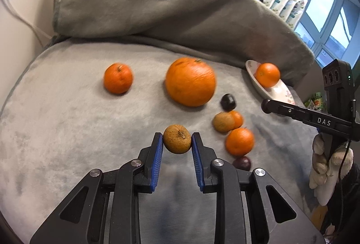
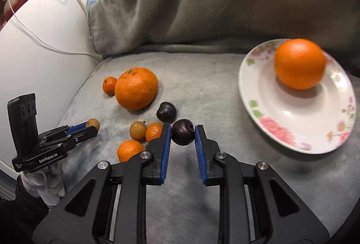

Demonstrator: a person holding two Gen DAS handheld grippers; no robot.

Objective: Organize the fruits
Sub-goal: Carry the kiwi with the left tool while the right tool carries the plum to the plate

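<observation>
Left wrist view: the left gripper pinches one round, rough brown fruit between its blue ribbed pads at lower centre. Right wrist view: the right gripper clamps one glossy dark plum at centre. On the plush grey blanket lie one large dimpled orange, three small tangerines, a second brown fruit and a second dark plum. At right, one floral ceramic plate holds one smooth orange.
</observation>
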